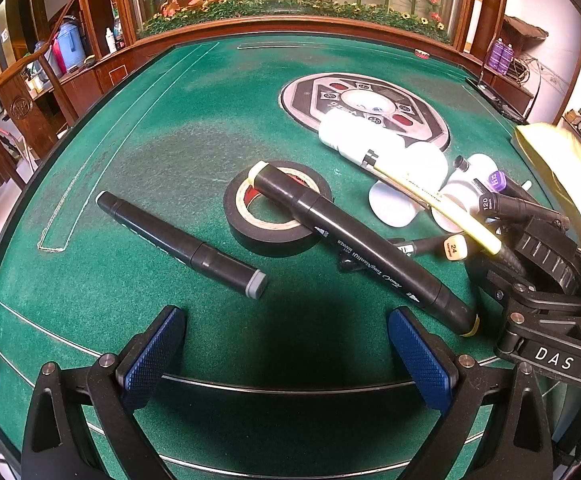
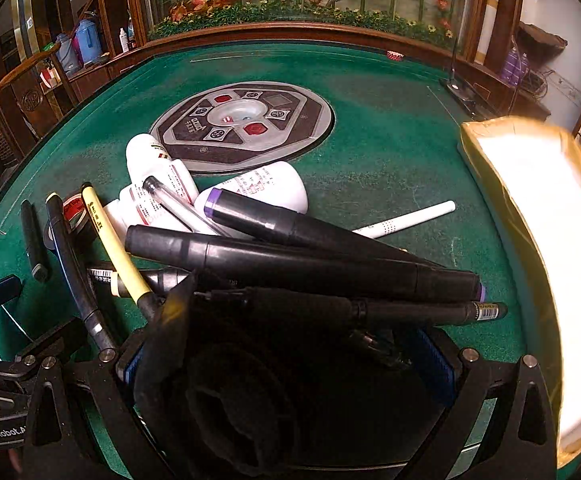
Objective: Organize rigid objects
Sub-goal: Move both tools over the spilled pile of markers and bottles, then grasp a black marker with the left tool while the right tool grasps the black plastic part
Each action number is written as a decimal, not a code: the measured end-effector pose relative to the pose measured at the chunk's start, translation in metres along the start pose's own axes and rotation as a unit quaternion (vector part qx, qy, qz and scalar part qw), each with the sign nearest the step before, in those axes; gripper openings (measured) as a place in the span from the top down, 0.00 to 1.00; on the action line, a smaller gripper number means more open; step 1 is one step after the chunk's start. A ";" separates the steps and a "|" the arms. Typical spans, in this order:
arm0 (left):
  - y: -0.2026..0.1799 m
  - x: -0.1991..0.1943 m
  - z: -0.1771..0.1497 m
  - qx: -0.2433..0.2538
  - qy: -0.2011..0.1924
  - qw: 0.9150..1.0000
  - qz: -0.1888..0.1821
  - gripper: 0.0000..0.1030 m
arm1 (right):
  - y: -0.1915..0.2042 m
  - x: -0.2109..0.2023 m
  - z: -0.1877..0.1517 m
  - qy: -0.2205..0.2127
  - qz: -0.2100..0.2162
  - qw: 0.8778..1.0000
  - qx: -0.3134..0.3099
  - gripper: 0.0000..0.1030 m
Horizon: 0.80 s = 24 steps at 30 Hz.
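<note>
A: Between the left tool (image 1: 286, 356) pads: bare tabletop (image 1: 170, 128), jaws spread. Grey-capped marker (image 1: 182, 242) just ahead-left, long marker (image 1: 364, 246) propped on tape roll (image 1: 276, 210) ahead.

B: Right tool (image 2: 290, 360)?

A: Pinching a black object (image 2: 250, 400). Markers (image 2: 302, 264) piled just ahead, bottles (image 2: 158, 168) beyond.

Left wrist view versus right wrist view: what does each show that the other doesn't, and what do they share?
Only the left wrist view shows the left gripper whole, open and empty, and the 24-capped marker.

Only the right wrist view shows the white pen on the felt, the box nearly whole, and a dark object between the right gripper's jaws.

Both show the tape roll, white bottles, yellow pen and grey-capped marker.
</note>
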<state>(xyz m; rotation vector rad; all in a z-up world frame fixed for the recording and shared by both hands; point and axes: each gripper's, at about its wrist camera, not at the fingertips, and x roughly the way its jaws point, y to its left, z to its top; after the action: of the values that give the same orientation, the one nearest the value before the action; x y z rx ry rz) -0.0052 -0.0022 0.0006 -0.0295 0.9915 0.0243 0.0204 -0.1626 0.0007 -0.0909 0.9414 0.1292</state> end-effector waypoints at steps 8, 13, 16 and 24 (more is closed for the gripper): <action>0.000 0.000 0.000 0.003 0.004 1.000 -0.002 0.01 | 0.002 0.000 -0.003 0.000 0.000 1.000 0.000 0.00; 0.021 -0.025 -0.001 -0.039 -0.010 0.999 -0.018 0.01 | 0.000 0.000 -0.002 0.000 0.000 1.000 0.001 0.00; 0.040 -0.039 -0.007 -0.064 -0.007 0.997 -0.050 0.01 | 0.001 0.000 -0.002 0.000 0.000 1.000 0.001 0.00; 0.085 -0.048 -0.011 -0.146 -0.009 0.988 -0.040 0.00 | 0.000 -0.001 -0.002 0.019 0.018 0.999 -0.025 0.00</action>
<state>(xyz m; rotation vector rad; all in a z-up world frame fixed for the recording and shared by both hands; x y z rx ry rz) -0.0438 0.0818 0.0339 -0.3368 0.9620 0.0951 0.0182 -0.1627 0.0000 -0.1223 0.9775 0.1850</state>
